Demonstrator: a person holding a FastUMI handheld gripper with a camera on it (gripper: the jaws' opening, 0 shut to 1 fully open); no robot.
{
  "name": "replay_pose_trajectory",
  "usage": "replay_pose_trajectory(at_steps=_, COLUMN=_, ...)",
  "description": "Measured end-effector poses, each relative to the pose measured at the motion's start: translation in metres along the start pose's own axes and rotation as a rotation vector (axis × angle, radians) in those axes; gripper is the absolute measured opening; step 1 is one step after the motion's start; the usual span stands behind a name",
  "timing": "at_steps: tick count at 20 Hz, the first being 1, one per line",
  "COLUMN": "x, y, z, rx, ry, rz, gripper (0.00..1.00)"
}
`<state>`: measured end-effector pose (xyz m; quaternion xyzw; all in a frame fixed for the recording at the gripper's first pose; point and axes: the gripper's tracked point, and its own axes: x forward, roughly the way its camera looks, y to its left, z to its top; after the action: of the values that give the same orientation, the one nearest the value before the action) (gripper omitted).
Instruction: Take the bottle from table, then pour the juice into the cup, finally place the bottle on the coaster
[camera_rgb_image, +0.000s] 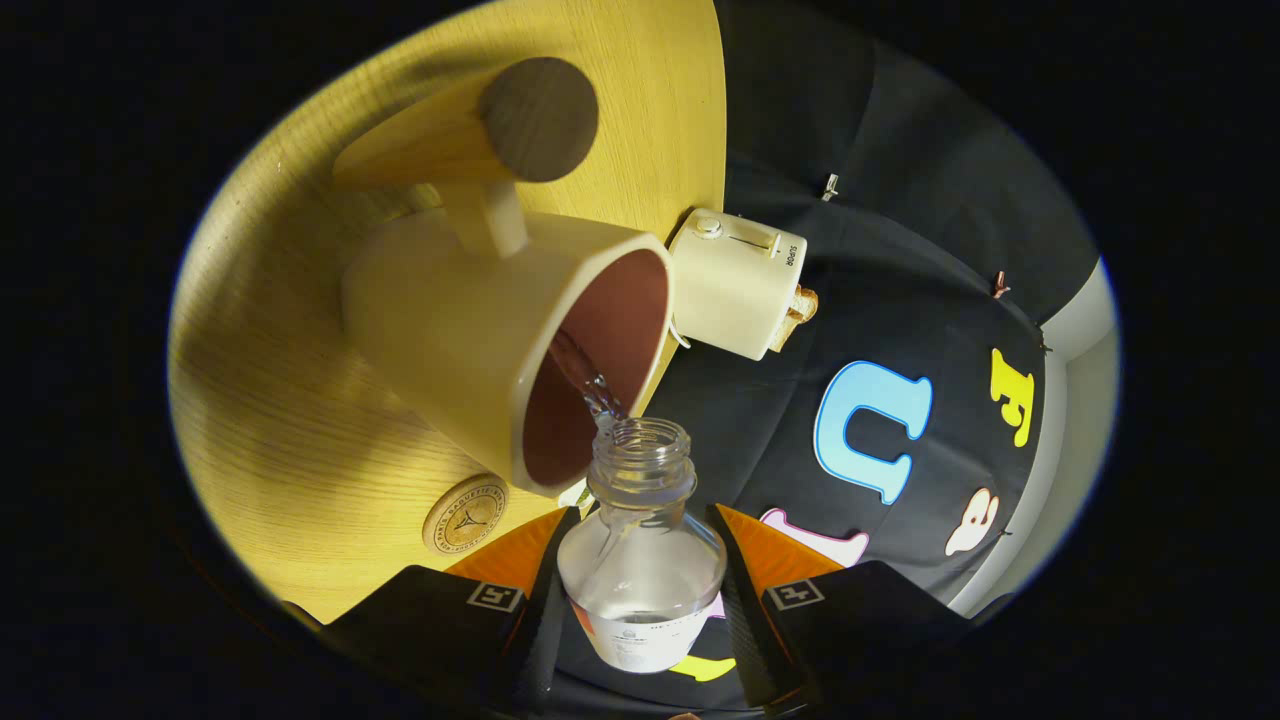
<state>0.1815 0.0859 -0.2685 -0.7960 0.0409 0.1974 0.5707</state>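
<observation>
1. The tool (640, 590) is clamped on the bottle (640, 570); both fingers (540, 600) press on its clear body, one from each side.
2. The bottle is tipped, its open, capless mouth pointing away from the fingers toward the cup (500, 340).
3. A thin clear stream (590, 380) runs from the bottle's mouth into the cup; the mouth sits just at the cup's rim.
4. The cup is cream outside and brown inside, with a handle. It stands on the wooden bench (280, 420).
5. A round cork coaster (465, 513) lies flat on the bench, just beside the cup's rim and near the one finger.
6. A dark round disc (540, 118) lies on the bench beyond the cup's handle.
7. A cream toaster (738, 282) with a slice of bread (797, 312) in it stands at the bench's edge, beyond the cup.
</observation>
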Motion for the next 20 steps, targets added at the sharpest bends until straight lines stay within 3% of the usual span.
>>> replay_pose_trajectory(at_steps=20, x=-0.002, y=-0.008, z=0.020, rx=-0.152, ry=-0.042, rz=-0.021, gripper=0.73)
